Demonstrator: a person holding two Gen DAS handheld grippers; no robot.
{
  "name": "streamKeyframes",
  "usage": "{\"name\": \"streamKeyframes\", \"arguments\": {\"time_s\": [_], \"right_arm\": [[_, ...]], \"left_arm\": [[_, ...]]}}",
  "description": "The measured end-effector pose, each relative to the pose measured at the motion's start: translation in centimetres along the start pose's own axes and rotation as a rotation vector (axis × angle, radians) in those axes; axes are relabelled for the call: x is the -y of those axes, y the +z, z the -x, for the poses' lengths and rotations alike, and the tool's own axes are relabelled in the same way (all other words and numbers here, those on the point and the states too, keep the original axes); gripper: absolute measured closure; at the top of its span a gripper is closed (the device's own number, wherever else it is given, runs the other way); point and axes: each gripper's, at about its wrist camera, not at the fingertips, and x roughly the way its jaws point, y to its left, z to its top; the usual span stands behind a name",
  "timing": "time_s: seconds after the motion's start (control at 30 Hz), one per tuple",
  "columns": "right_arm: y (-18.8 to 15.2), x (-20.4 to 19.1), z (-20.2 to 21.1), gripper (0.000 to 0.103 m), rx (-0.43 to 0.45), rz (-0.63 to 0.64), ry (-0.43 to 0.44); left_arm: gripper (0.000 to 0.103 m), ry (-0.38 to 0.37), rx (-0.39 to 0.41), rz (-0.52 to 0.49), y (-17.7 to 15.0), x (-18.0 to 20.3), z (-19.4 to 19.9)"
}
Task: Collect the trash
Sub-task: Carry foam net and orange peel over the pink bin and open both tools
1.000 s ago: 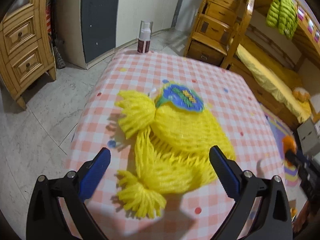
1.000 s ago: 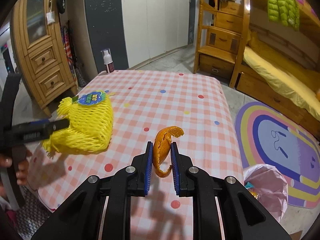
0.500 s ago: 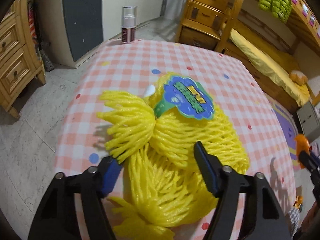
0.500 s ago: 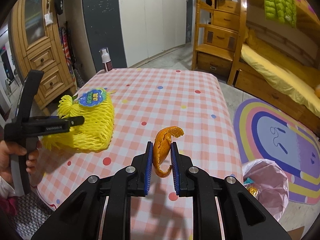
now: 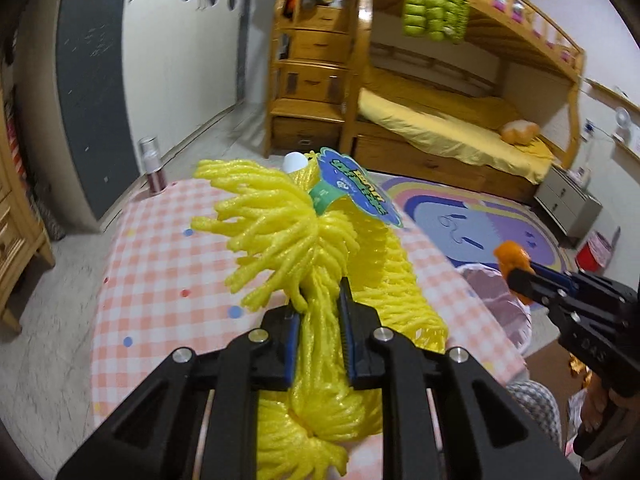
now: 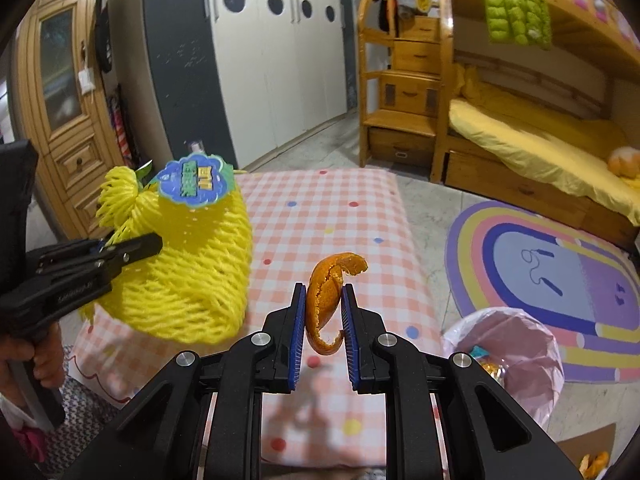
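My left gripper [image 5: 320,312] is shut on a yellow foam fruit net [image 5: 288,232] with a blue label [image 5: 360,196], holding it lifted above the pink checked table [image 5: 160,280]. The net also shows in the right wrist view [image 6: 192,276], with the left gripper [image 6: 148,246] clamped on its gathered end. My right gripper [image 6: 323,312] is shut on a curled orange peel [image 6: 328,284] above the table's right part; it appears in the left wrist view [image 5: 516,272] too. A bin with a pink liner [image 6: 508,356] stands on the floor right of the table.
A spray bottle [image 5: 152,164] stands at the table's far corner. A rainbow rug [image 6: 560,276], a wooden bunk bed [image 6: 540,132] and wooden drawers [image 6: 68,120] surround the table. Orange scraps lie on cardboard [image 6: 592,460] at the lower right.
My left gripper closed on the yellow net's gathered part and lifted it off the table, swinging right. The right gripper kept the peel and shifted toward the bin.
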Motion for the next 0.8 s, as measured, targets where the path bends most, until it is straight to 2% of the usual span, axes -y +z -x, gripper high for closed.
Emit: {"name": "streamKeyframes", "arguments": {"time_s": [0.37,0.6,0.7,0.77,0.8], "right_arm": [[-4.3,7.6,3.9,0.085,-0.002,-0.154,-0.134],[-6.7,13.7,3.7,0.084,-0.038,-0.243,-0.255],[-7.0,16.1,1.8,0.080,-0.081,-0.256,-0.281],[-7.2,17.5,0.7,0.066,-0.096,-0.268,-0.292],[-7.3,18.3,0.1,0.055,-0.106,-0.280,-0.303]], "left_arm": [[0.088,-0.119,-0.031,-0.185,0.0,11.4,-1.9],[0.088,-0.154,-0.031,-0.253,0.7,16.0,-4.1],[0.088,-0.158,-0.039,-0.270,1.0,17.1,-5.2],[0.087,-0.160,-0.048,-0.278,0.9,17.9,-5.7],[0.087,-0.162,-0.053,-0.282,0.9,18.4,-6.0]]}}
